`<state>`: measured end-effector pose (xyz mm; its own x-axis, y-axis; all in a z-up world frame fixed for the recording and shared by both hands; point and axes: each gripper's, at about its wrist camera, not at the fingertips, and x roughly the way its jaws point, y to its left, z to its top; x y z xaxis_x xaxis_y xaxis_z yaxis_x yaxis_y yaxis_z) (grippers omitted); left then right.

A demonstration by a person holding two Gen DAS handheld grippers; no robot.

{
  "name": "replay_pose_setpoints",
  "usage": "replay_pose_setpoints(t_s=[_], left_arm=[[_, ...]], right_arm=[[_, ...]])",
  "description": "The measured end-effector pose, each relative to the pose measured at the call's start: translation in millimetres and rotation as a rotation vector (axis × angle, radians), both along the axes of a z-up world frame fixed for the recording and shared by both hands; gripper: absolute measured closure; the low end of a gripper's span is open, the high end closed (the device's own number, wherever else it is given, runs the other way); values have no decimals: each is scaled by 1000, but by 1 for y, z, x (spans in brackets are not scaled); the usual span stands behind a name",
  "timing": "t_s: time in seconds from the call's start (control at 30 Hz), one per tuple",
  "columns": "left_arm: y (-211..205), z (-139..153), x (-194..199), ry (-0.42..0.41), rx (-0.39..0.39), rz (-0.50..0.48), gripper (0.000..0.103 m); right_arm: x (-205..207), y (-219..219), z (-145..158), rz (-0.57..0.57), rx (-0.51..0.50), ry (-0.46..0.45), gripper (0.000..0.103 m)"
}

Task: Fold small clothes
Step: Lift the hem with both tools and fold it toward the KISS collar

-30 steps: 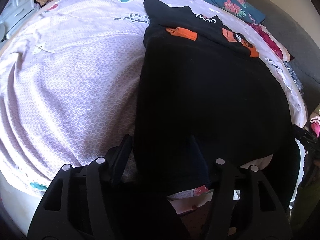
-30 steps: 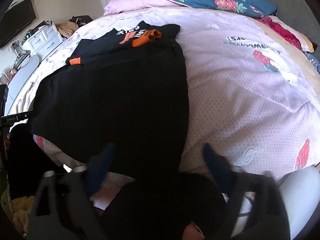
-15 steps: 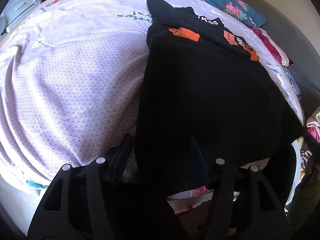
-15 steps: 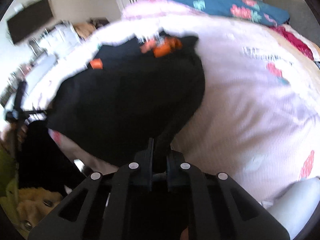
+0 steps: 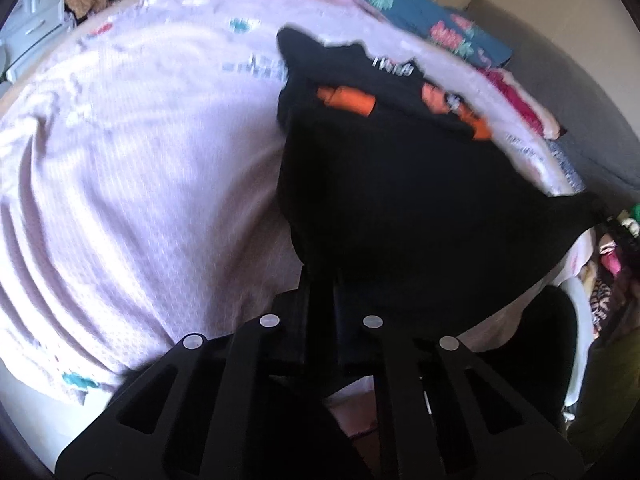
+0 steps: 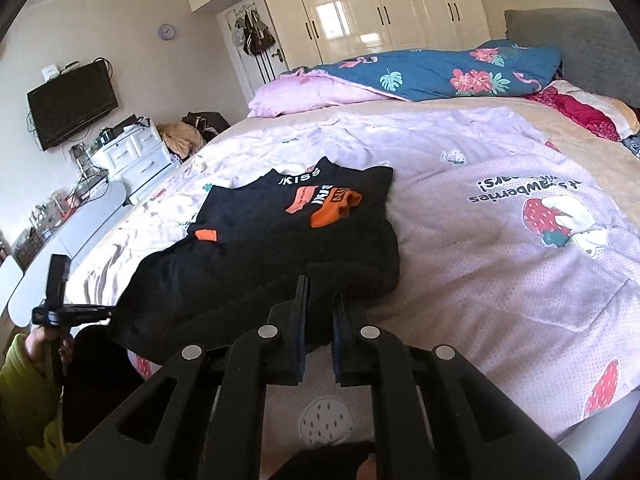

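A black T-shirt (image 5: 404,184) with orange patches and white lettering lies on the pink bedspread (image 5: 140,168). It also shows in the right wrist view (image 6: 288,240). My left gripper (image 5: 320,292) is shut on the shirt's near left hem corner. My right gripper (image 6: 319,292) is shut on the near right hem corner. The hem is lifted off the bed and stretched between the two grippers. The left gripper shows at the left edge of the right wrist view (image 6: 66,312).
A blue floral duvet (image 6: 440,72) and a pink pillow (image 6: 304,92) lie at the bed's far end. White drawers (image 6: 132,156) and a wall TV (image 6: 72,108) stand at the left. Wardrobes (image 6: 380,8) line the far wall. Clothes pile (image 5: 612,256) beside the bed.
Both grippers closed on the shirt's near hem, the right first, then the left. The hem rose off the bed and both views tilted upward.
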<state>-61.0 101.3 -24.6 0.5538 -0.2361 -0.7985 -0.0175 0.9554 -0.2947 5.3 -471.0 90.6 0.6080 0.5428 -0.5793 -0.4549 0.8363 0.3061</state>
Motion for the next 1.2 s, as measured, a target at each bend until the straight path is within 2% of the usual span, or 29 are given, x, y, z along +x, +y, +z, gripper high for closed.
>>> replay_pose_setpoints(t_s=[0.2, 0.47, 0.87, 1.2], left_arm=[[12, 40, 9, -125, -37, 27, 100], [15, 71, 33, -232, -61, 79, 100], [22, 86, 69, -280, -97, 145, 100], [29, 88, 98, -284, -111, 199, 100]], right_arm=[[8, 4, 11, -32, 20, -63, 94], [25, 6, 25, -91, 26, -108, 94], [60, 18, 37, -147, 17, -153, 94], [91, 31, 41, -179, 19, -154, 94]])
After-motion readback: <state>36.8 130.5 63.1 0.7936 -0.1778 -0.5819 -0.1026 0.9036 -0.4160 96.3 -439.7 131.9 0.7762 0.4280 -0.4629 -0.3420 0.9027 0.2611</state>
